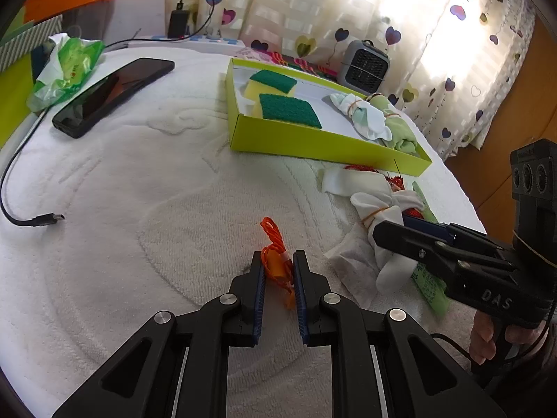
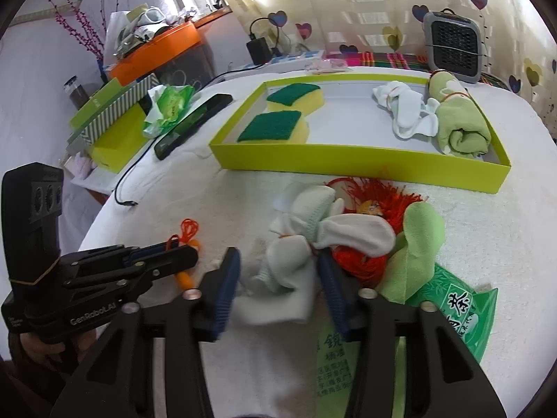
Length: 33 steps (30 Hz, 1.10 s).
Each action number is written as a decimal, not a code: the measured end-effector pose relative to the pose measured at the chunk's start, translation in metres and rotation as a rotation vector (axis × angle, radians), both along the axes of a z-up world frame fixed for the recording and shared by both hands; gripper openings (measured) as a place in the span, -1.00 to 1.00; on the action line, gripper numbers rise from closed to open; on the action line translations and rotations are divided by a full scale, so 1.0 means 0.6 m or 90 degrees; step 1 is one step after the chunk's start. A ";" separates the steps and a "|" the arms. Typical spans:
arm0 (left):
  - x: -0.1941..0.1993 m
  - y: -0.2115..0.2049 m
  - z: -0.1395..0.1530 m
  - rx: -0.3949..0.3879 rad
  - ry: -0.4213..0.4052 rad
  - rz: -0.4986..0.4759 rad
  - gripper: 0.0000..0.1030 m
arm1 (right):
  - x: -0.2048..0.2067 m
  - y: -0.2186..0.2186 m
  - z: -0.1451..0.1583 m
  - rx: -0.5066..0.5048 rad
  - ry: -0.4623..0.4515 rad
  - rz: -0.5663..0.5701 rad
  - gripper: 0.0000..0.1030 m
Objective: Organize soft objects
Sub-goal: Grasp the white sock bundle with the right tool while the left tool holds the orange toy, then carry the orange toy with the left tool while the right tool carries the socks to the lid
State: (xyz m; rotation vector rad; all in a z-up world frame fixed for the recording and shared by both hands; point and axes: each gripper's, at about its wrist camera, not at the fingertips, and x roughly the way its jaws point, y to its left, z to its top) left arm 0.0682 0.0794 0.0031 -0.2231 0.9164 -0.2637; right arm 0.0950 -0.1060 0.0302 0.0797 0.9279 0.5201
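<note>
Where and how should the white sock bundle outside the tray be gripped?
Grip the sock bundle at its rubber-banded waist, coming from above on the near side. It is narrowest and firmest there; the loose ends would slip. The right gripper already straddles it.

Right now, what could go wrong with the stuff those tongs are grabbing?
1. The right tongs straddle the white sock bundle, which touches the red tassel and green cloth; lifting might drag those along.
2. The left tongs pinch only a thin orange cord; it could slip out.
3. The tongs sit close together and might bump.
</note>
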 end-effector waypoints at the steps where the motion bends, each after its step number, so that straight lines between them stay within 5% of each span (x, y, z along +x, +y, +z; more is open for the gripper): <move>1: 0.000 0.000 0.000 0.000 0.000 0.000 -0.73 | 0.001 -0.002 0.000 0.003 0.001 -0.003 -0.30; 15: -0.001 -0.003 0.001 0.002 -0.001 0.000 -0.73 | -0.010 0.000 0.004 -0.006 -0.031 0.009 -0.49; 33: -0.005 -0.010 0.039 0.023 -0.033 -0.005 -0.73 | -0.027 -0.002 0.031 0.009 -0.081 0.019 -0.50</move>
